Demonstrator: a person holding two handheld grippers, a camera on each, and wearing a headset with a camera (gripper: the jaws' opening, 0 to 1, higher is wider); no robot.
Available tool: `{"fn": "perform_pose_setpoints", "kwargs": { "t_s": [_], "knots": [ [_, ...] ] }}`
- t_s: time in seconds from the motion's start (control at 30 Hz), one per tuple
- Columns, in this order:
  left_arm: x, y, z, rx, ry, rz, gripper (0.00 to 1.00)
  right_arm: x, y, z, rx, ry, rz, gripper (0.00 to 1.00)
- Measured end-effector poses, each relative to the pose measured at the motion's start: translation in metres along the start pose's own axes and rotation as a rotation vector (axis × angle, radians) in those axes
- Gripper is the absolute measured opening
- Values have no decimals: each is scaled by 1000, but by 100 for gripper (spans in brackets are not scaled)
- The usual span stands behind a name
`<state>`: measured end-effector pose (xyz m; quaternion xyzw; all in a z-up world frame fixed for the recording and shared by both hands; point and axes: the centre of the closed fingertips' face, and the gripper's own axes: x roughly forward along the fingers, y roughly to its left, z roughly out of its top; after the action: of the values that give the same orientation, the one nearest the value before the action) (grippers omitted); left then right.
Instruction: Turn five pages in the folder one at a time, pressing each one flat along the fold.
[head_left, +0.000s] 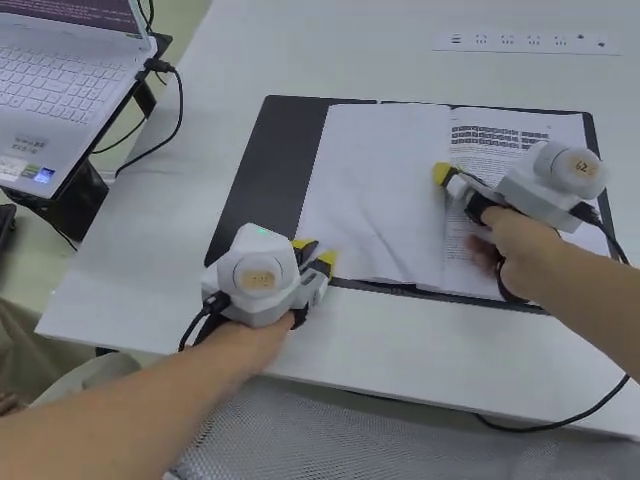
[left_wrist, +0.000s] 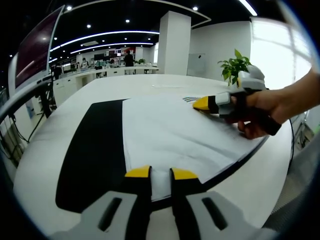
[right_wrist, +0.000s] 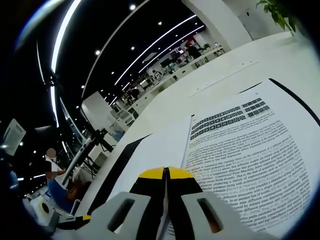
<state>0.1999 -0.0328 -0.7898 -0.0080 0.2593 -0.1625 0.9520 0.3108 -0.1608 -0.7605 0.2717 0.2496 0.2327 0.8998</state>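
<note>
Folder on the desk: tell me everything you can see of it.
The folder lies open and flat on the white table: black cover, white sheets inside. The left page is blank and slightly creased; the right page carries printed text under dark tiles. The right gripper, fingers closed, sits at the fold; the left gripper sits at its near edge, fingers slightly apart.

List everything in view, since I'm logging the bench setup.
Table: one, white, under everything.
Folder: one, black, open at centre.
Blank page: one, white, left of the fold.
Printed page: one, white, right of the fold.
Laptop: one, white, far left.
Power strip: one, white, table's far edge.
Plant: one, green, beyond the table.
Left gripper: one, grey, yellow-tipped, folder's near edge, jaws slightly apart.
Right gripper: one, same colours, on the fold, jaws together.
</note>
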Motion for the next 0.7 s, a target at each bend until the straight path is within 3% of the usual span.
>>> {"fn": "perform_pose_setpoints", "kwargs": {
  "t_s": [0.37, 0.7],
  "knots": [
    [0, 0, 0, 4, -1, 0, 13, -12, 3, -8, 57, 0, 5, 0],
    [-1, -1, 0, 6, -2, -1, 13, -18, 7, -21, 50, 16, 27, 0]
  ]
}}
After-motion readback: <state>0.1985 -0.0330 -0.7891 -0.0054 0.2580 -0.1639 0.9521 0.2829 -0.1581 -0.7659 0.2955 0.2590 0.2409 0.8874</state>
